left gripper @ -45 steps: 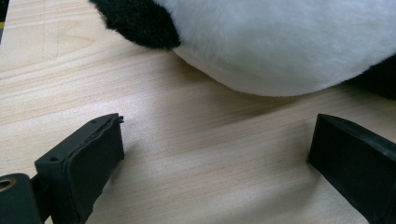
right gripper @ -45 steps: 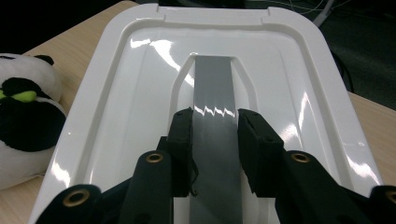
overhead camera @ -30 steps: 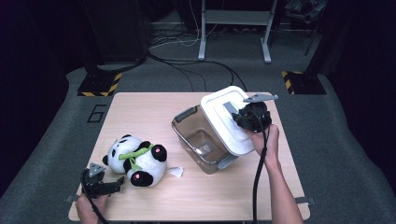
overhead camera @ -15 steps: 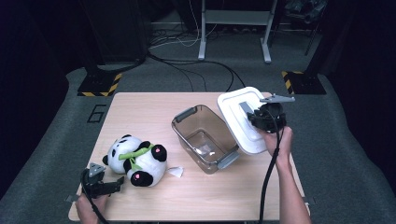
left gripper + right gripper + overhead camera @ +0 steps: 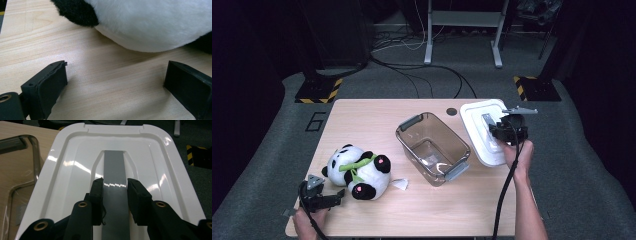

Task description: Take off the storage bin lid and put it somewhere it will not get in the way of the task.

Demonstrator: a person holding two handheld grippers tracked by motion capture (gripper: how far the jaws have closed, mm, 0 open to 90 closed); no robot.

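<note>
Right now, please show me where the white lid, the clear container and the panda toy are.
white lid (image 5: 477, 122), high view, its bare left part.
clear container (image 5: 411, 122), high view, its far grey handle.
panda toy (image 5: 371, 175), high view, its white belly.

The left hand-held gripper (image 5: 115, 82) had its two black jaws spread wide over the bare wooden worktop (image 5: 105, 75), nothing between them. Just beyond lay the plush panda (image 5: 155, 22), white belly and black limb.

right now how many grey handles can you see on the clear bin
2: one grey handle on the clear bin's far-left end, the other grey handle on its near-right end. None looks hidden.
</note>
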